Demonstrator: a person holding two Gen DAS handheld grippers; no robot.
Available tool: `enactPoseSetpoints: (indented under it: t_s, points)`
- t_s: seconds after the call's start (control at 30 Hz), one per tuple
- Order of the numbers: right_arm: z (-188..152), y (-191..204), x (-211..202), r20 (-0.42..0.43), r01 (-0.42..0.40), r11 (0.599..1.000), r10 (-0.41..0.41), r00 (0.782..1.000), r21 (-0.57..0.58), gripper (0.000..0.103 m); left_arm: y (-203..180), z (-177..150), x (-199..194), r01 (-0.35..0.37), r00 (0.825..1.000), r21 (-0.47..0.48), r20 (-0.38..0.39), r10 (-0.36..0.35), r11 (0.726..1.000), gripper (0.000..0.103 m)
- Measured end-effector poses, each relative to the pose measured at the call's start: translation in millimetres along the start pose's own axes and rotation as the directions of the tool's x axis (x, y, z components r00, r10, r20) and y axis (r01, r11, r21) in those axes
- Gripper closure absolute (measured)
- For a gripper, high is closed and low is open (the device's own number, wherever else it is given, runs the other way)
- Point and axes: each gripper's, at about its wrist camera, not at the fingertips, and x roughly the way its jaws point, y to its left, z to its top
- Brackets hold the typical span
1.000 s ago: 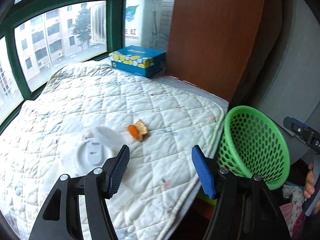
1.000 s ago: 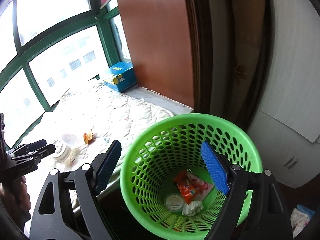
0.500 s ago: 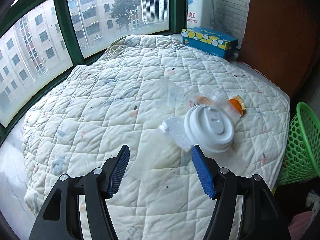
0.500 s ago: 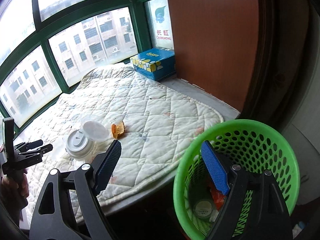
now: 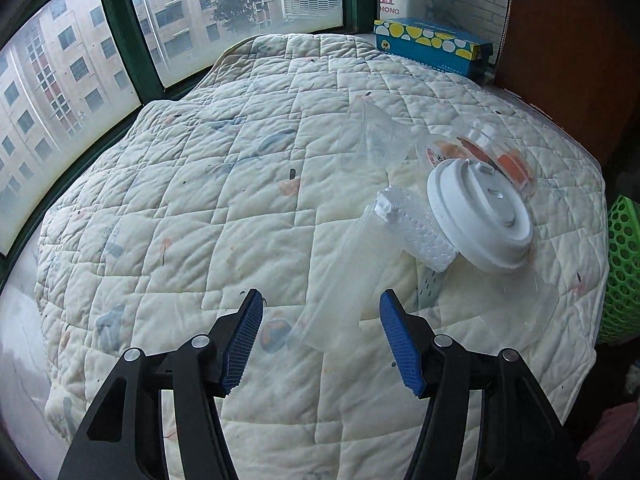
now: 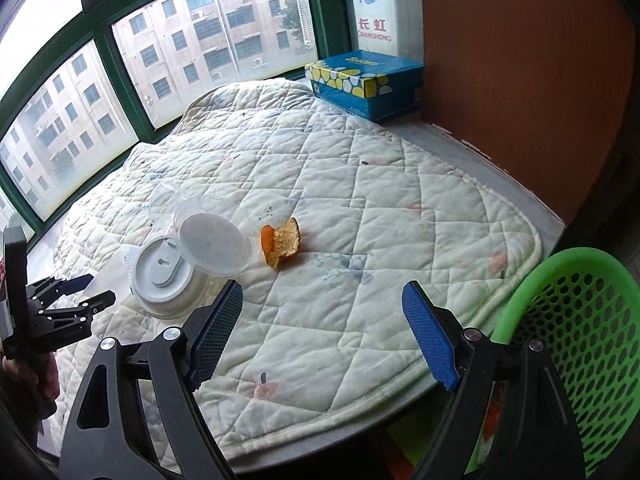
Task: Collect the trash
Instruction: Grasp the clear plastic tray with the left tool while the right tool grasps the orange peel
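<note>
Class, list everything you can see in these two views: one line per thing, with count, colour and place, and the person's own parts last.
quilted pad: one, white, covering the window ledge
white lid: one, on the pad's near side
clear plastic cups: at least two, beside the lid
clear plastic wrapper: one, partly between the left tongs
orange peel: one, mid-pad
tissue box: one, blue and yellow, far corner
basket: one, green, off the pad's edge
left tongs: black, blue pads, closing
right tongs: open, empty
hand: holding the left tool
</note>
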Motion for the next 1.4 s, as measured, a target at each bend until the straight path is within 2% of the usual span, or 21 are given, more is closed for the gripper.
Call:
enactPoseSetpoints:
  t_s: [0.03,0.1,0.23,0.4,0.77,0.87,1.0,1.2,1.4]
  points:
    - [0.7,1.6,6.9,-0.010,-0.004,1.000,0.004,1.000,0.000,0.022,0.2,0.6,1.4,0.010,1.000,0.000,-0.001,-0.010,1.000,0.050]
    - [2.8,4.9,20.5,-0.026,-0.011,1.000,0.011,1.000,-0.004,0.025,0.4,1.8,4.8,0.029,1.000,-0.002,-0.009,-0.029,1.000,0.063]
    - [5.9,10.7,45.2,-0.058,-0.028,0.999,0.026,0.998,-0.023,0.029,0.4,0.8,7.6,0.041,0.999,-0.002,-0.009,-0.041,0.999,0.072]
    - [12.4,18.3,74.7,-0.089,-0.036,0.998,0.032,0.996,-0.043,0.038,4.6,-0.5,4.2,0.052,0.999,-0.023,-0.003,-0.052,0.998,0.074]
    - [26.5,24.2,121.6,-0.138,-0.053,0.998,0.049,0.989,-0.020,0.049,11.8,1.1,-18.6,0.069,0.997,-0.037,0.039,-0.067,0.997,0.074]
    - [28.6,25.1,124.1,-0.135,-0.048,0.999,0.044,0.990,-0.025,0.054,13.7,3.0,-25.2,0.072,0.996,-0.039,0.053,-0.070,0.997,0.075]
    - [28.2,28.9,119.3,-0.121,-0.047,0.998,0.041,0.992,-0.040,0.069,13.7,4.8,-31.9,0.077,0.995,-0.040,0.067,-0.075,0.996,0.075]
    - [24.4,26.5,100.2,-0.086,-0.043,0.998,0.040,0.995,-0.034,0.074,9.0,6.8,-45.6,0.092,0.992,-0.037,0.094,-0.088,0.995,0.075]
    - [21.1,22.9,70.5,-0.050,-0.047,0.999,0.045,0.998,-0.027,0.074,1.4,9.3,-68.5,0.118,0.985,-0.031,0.134,-0.113,0.992,0.075]
